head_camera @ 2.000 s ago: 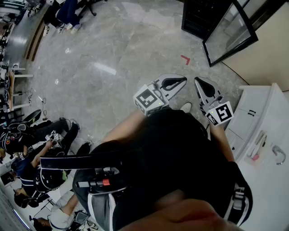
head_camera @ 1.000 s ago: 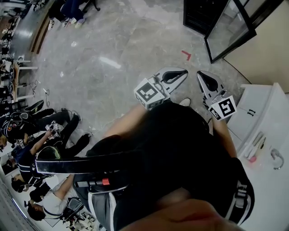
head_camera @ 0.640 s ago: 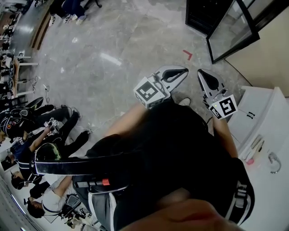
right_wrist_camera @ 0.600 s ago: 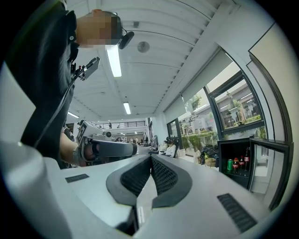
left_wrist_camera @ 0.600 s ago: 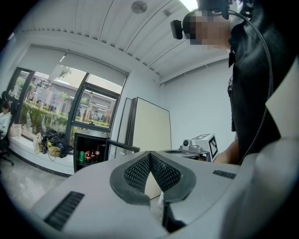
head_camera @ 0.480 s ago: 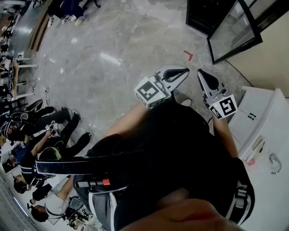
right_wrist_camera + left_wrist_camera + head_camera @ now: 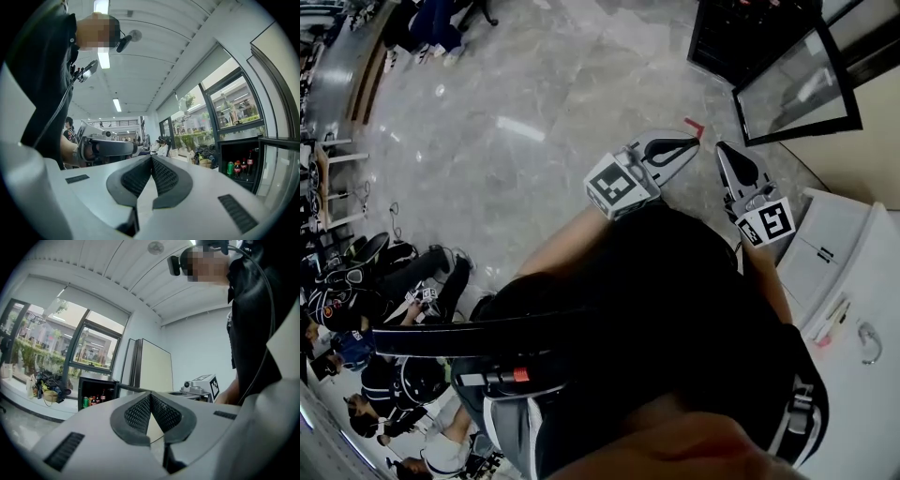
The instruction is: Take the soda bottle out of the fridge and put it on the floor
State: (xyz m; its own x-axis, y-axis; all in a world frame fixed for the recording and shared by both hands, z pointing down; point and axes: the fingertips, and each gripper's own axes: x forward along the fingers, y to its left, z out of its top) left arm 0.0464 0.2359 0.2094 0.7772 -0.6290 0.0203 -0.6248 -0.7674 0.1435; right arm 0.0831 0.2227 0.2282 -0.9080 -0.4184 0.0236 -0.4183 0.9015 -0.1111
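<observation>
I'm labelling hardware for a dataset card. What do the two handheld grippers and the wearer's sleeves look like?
The left gripper and right gripper share pale grey, wedge-shaped jaws tapering to a point, lined with black cross-hatched pads. Each carries a white cube printed with black square markers. The person wears a black top; the forearms are uncovered.

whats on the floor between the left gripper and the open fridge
The head view shows bare grey floor there, with one small red tape mark just beyond the left gripper, short of the fridge.
</observation>
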